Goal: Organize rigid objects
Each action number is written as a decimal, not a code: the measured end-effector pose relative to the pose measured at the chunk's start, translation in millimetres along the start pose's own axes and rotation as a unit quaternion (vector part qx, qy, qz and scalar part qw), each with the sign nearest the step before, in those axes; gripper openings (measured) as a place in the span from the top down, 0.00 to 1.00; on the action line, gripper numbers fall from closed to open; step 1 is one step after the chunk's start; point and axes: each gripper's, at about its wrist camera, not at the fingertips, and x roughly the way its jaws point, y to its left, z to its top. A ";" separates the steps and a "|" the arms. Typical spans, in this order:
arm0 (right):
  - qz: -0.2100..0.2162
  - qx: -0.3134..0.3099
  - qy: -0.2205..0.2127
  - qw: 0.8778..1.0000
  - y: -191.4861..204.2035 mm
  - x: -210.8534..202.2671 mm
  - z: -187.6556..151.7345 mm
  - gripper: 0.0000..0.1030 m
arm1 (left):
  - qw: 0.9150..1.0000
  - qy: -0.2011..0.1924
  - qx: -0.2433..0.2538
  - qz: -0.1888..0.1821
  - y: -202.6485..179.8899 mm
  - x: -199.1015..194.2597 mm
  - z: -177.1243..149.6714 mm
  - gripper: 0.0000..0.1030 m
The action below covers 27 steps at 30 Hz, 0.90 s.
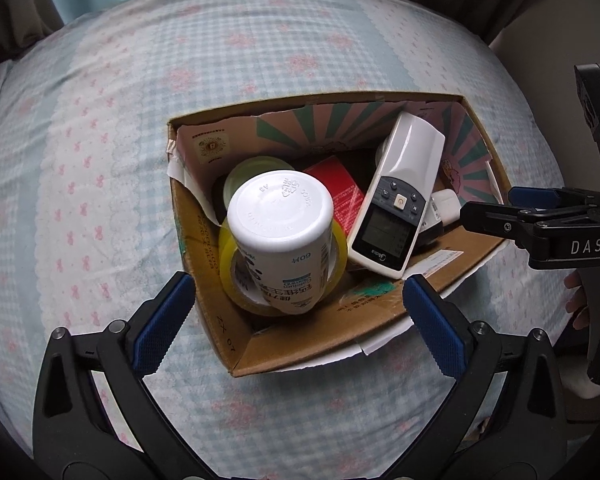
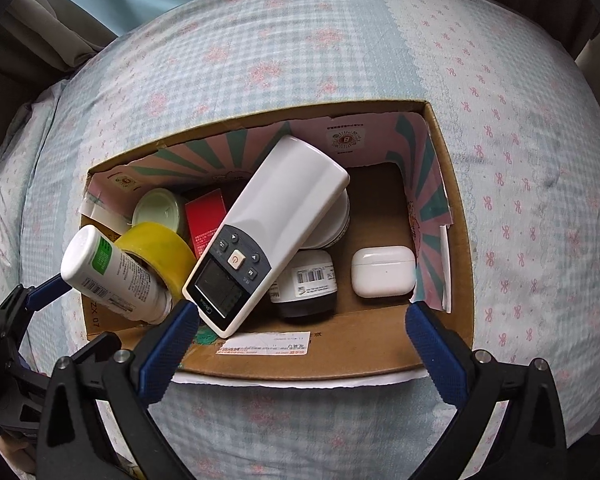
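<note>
The white plastic bottle [image 1: 280, 236] sits bottom-up through the glossy yellow tape roll [image 2: 158, 250] at the left end of the cardboard box [image 1: 380, 332] on the bed [image 1: 100, 160], beside a smooth white remote [image 2: 268, 232] lying aslant over a red carton [image 2: 206, 218], 2 jars and a rounded earbud case [image 2: 383, 272]. Packing looks nearly done. The left claw [image 1: 296, 320] hovers spread wide over the bottle and the right claw [image 2: 302, 346] is likewise parted and empty, so the next move probably calls for settling the tilted bottle.
</note>
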 end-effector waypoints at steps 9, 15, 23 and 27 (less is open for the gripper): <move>0.010 -0.006 -0.036 0.999 -6.6 -41.4 -7.8 0.00 | 0.998 -0.031 -0.030 0.036 -16.4 -54.3 -3.5 0.00; 0.036 -0.022 -0.054 0.998 -17.0 -102.2 -19.2 0.00 | 0.994 -0.070 -0.031 0.078 -59.3 -126.3 0.3 0.00; 0.016 -0.073 -0.140 0.987 -44.4 -246.3 -37.0 0.00 | 0.978 -0.167 -0.051 0.117 -151.2 -242.0 12.2 0.00; -0.001 -0.058 -0.208 0.976 -68.8 -320.0 -45.5 0.00 | 0.968 -0.222 -0.053 0.103 -196.9 -288.5 9.7 0.00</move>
